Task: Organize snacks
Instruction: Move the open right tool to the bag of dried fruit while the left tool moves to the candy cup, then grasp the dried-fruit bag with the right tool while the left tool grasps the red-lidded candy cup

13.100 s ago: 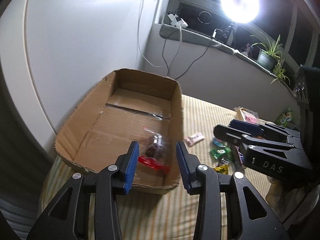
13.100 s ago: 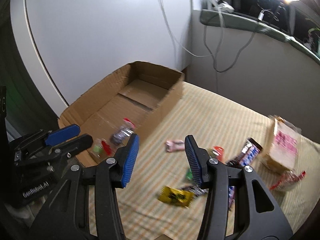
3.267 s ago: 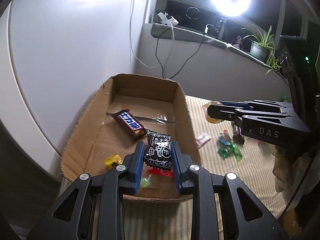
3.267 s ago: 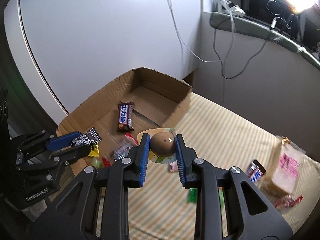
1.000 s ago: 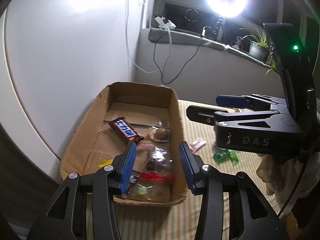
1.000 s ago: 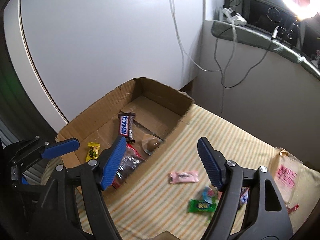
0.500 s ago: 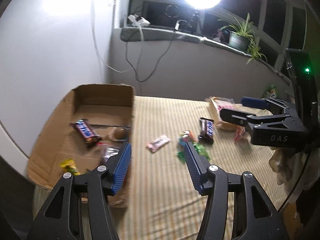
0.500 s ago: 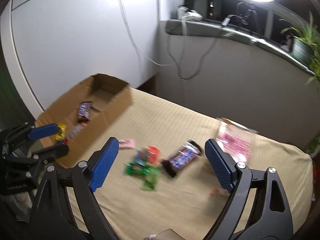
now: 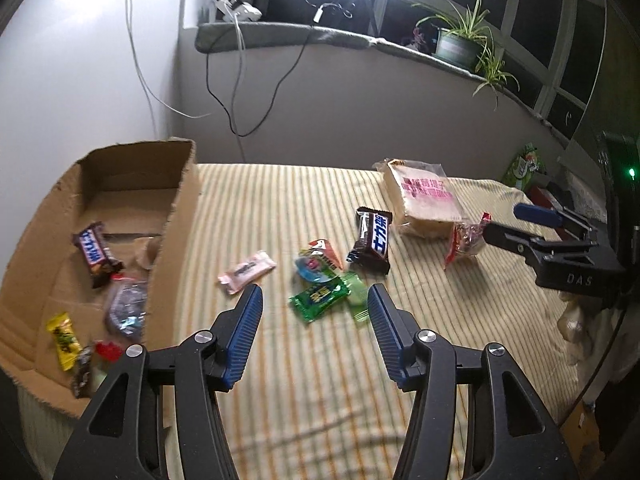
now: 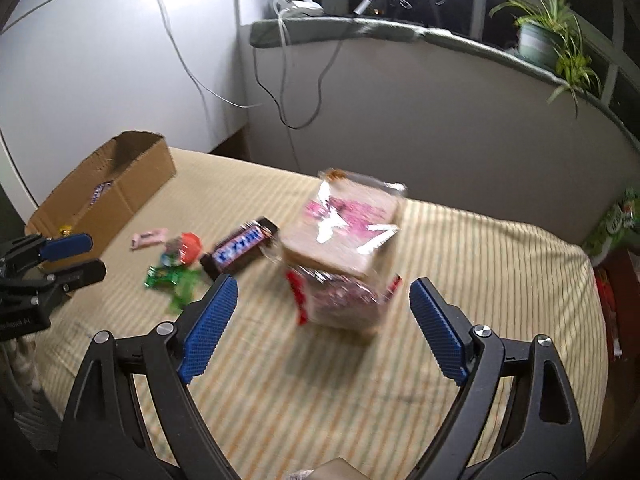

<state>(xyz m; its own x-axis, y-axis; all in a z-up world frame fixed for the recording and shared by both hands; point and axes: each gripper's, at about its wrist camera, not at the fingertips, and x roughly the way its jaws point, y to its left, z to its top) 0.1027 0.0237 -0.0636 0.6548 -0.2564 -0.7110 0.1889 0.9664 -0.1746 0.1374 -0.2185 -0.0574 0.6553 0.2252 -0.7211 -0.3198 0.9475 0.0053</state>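
Observation:
A cardboard box (image 9: pixel 182 216) at the left holds several snacks, among them a chocolate bar (image 9: pixel 93 248) and a yellow candy (image 9: pixel 64 338). On the striped cloth lie a pink wafer (image 9: pixel 247 272), green candies (image 9: pixel 320 296), a dark chocolate bar (image 9: pixel 372 240), a bagged bread loaf (image 9: pixel 424 200) and a red-trimmed clear packet (image 9: pixel 464 240). My left gripper (image 9: pixel 315 336) is open and empty above the green candies. My right gripper (image 10: pixel 322 332) is open and empty, just short of the red-trimmed packet (image 10: pixel 340 300) and the loaf (image 10: pixel 344 228).
A grey wall with hanging cables (image 9: pixel 236 92) and a sill with a potted plant (image 9: pixel 460 40) runs behind the table. A green bag (image 10: pixel 616 220) stands at the far right. The cloth's edge (image 10: pixel 596 360) drops off at the right.
Both grippers have swung right, away from the box, toward the loose snacks. The right gripper has moved closer to the bread loaf and the packet. Both stay open and empty.

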